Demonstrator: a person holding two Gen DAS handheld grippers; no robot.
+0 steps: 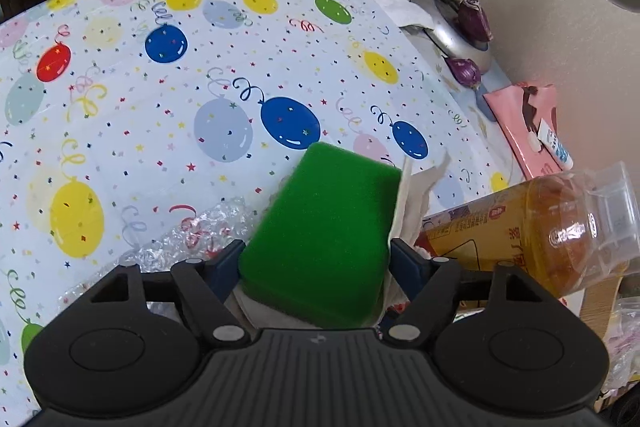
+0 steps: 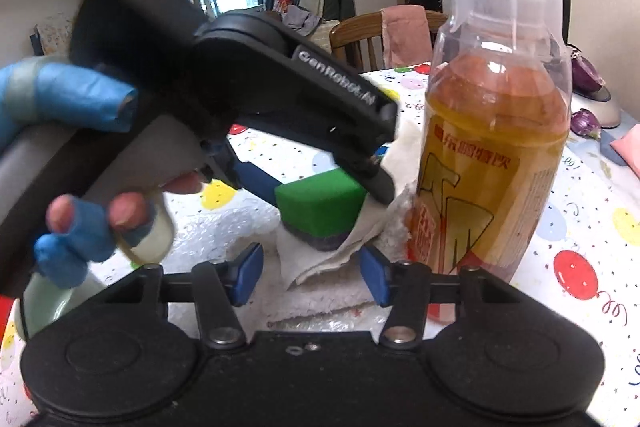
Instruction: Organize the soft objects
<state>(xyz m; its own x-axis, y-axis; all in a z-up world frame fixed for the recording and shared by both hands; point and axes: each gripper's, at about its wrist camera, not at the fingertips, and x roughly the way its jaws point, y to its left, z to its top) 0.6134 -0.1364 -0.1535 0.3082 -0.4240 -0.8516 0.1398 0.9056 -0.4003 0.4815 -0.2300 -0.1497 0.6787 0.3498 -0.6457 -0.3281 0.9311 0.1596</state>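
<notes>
On the balloon-print tablecloth (image 1: 168, 131), near its right edge, your left gripper (image 1: 316, 259) is straddling the green sponge (image 1: 328, 227). Both blue pads are lying against the sponge's long sides, and I cannot tell whether they are pressing on it or only touching. The sponge is lying flat on a crumpled white cloth (image 1: 416, 199) (cloth edges are showing past its far and right sides), and the cloth is sitting partly on a sheet of bubble wrap (image 1: 192, 231).

From the right wrist view, your right gripper (image 2: 312, 273) is standing parted just near the cloth (image 2: 320, 259), with the cloth's near corner lying between the blue pads; neither pad is pressing it, so this tool is grasping nothing. The sponge (image 2: 320, 205) is lying just beyond, with the left gripper (image 2: 320, 183) reaching down over it from the left. Your hand (image 2: 92, 223), wearing blue finger coverings, is wrapping the left tool's handle.

Just right of the cloth a bottle of amber drink (image 2: 492, 147) is standing upright, touching or nearly touching the cloth's frayed edge. Farther right a lamp base (image 1: 456, 27) is resting by the wall, with a pink packet (image 1: 524, 123) nearer than it.
</notes>
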